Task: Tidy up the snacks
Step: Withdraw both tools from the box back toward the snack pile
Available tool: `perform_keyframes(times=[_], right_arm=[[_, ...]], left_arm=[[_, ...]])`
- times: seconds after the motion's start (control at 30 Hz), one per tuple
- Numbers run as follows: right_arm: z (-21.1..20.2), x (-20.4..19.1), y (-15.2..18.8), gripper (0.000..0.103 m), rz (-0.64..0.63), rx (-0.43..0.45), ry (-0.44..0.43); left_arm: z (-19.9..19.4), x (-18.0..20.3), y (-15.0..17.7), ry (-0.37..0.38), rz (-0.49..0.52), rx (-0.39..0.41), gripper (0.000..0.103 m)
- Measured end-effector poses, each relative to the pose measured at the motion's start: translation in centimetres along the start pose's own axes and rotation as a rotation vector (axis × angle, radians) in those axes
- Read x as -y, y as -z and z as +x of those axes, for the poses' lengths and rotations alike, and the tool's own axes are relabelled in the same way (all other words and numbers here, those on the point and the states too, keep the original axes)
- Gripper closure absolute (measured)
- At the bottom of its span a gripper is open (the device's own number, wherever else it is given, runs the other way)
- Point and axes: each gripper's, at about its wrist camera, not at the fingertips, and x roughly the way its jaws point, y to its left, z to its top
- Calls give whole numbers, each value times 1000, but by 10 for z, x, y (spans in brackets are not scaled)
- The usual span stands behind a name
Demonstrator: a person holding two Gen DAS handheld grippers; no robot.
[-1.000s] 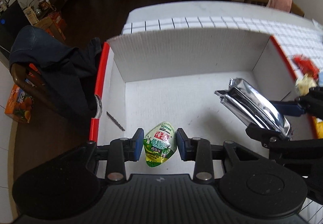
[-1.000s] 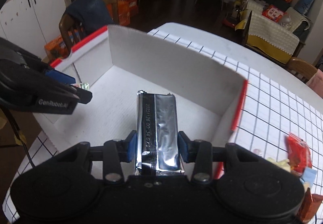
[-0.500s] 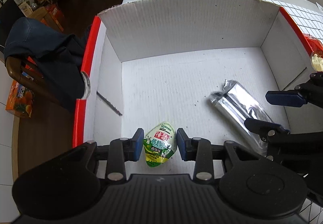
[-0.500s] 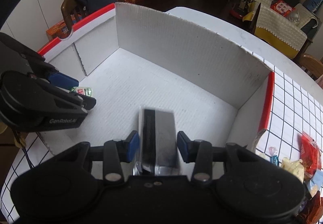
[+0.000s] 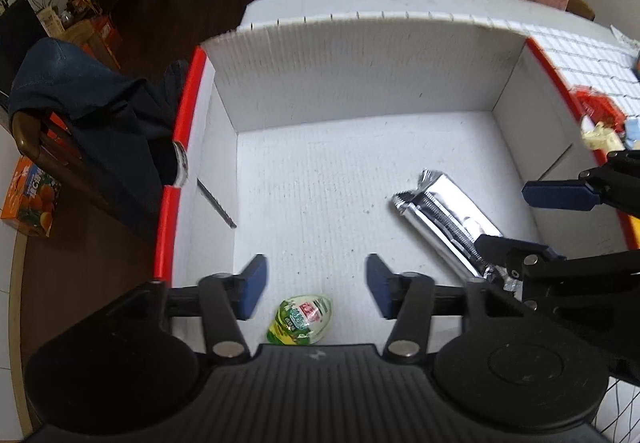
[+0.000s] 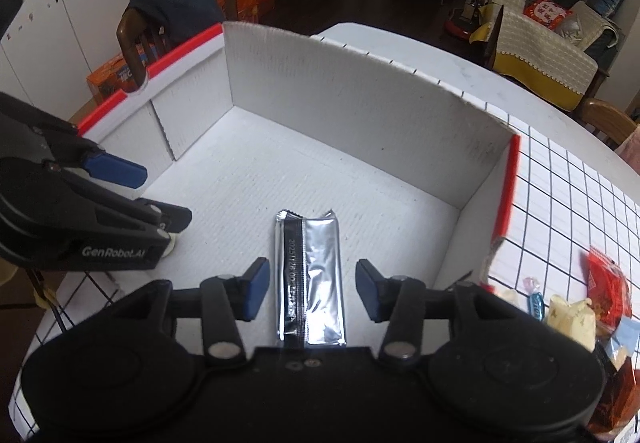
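Note:
A white cardboard box (image 5: 360,75) with red rims stands on the table, and both grippers reach into it. My left gripper (image 5: 316,271) has its jaws opening. A green jelly cup (image 5: 302,319) lies free on the box floor just under them, touching neither pad. My right gripper (image 6: 312,275) has its jaws opening too. A silver foil packet (image 6: 310,279) lies flat on the floor between its pads with a gap on each side. The left wrist view shows that packet (image 5: 444,219) at the right, beside the right gripper (image 5: 532,221).
Several loose wrapped snacks (image 6: 600,291) lie on the checked tablecloth (image 6: 560,203) to the right of the box. A wooden chair draped with a dark garment (image 5: 88,103) stands close to the box's left side. An orange carton (image 5: 32,199) sits on the floor.
Both jaws have widened. The green cup left the left pads and now lies on the box floor. The silver packet came down from the right grip and rests flat in the box.

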Motion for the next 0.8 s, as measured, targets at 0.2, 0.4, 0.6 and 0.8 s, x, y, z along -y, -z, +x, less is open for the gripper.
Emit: perform_keyframes(times=[0.2,0.4,0.6,0.8], right_arm=[[-22,2,4,50,40,39,-3],[-47,4,9,38,74,89,2],[-73,11,18,31,112,132,2],[-100,21,29,20,139,174,-1]], left_arm=[[-26,2,1,2,0,74,35],[-50,5,5,21,-11,137,30],[-73,13,12,49,-15,200,25],[-91,24,20,67,-20,243,22]])
